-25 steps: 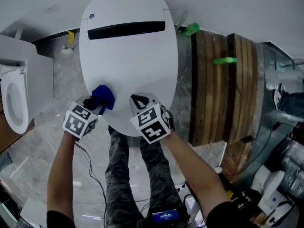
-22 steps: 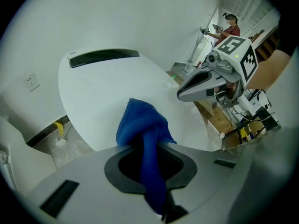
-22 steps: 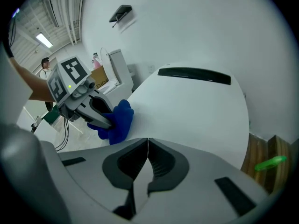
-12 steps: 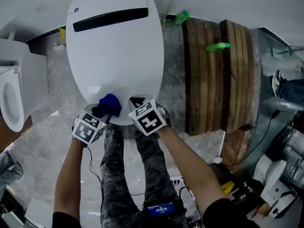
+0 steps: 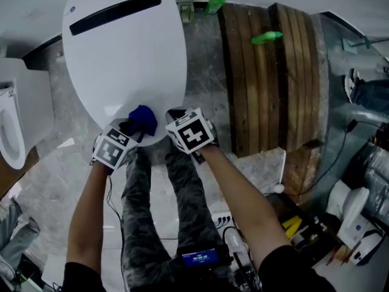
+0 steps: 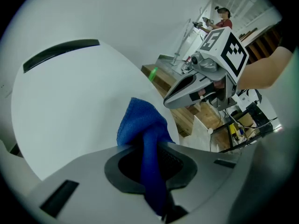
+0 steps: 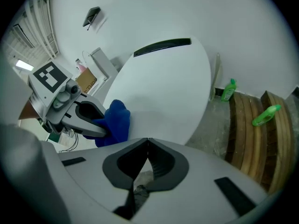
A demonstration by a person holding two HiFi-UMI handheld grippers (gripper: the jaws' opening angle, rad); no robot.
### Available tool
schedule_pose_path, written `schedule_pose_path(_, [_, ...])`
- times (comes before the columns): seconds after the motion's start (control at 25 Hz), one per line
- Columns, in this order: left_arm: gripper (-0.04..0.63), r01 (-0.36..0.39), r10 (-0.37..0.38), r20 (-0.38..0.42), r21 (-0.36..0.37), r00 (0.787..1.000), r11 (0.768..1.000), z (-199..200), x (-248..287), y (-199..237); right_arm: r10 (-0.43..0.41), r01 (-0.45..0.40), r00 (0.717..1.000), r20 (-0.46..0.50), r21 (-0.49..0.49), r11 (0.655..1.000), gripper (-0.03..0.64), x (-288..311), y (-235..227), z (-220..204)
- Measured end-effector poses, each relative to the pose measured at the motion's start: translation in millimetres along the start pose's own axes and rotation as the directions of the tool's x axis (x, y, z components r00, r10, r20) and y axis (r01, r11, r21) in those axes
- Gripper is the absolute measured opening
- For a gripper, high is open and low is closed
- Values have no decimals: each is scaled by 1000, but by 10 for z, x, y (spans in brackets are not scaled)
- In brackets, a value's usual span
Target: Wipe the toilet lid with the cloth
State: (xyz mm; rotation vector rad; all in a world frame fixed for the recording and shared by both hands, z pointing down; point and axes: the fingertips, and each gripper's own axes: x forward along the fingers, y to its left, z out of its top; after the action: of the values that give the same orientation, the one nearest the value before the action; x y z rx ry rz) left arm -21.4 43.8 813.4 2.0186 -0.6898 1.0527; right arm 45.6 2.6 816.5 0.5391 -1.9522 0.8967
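Toilet lid [image 5: 121,59], upper left of the head view: broad bare surface above the blue cloth [image 5: 143,118], crossed only by a black bar [image 5: 115,15] near its top.
Left gripper [image 5: 130,128] and right gripper [image 5: 174,115]: side by side at the lid's lower edge, narrow gap between.
Marble floor strip [image 5: 203,72], right of the lid: open, with a green bottle [image 5: 214,3] at its top end.
Wooden slatted platform [image 5: 273,84], right: walls off that side.
Second toilet [image 5: 12,126], left edge: near the lid.

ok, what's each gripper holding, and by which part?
Left gripper is shut on the cloth, pinching a bunched fold, the rest sticking out past its tips. Right gripper is shut on nothing.
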Motion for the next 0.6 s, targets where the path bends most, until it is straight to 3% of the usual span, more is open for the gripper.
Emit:
schedule_pose_path(0.32, [55,44,-44,7,46,999,998,429,265,-275,-61,60,998,22,45,997,16,-158,-404,-132])
schedule_pose_path(0.6, [55,36,-37,24,34,999,999,820,544,-218,-90,86,995,49,85,993,16,-276,-736,-26])
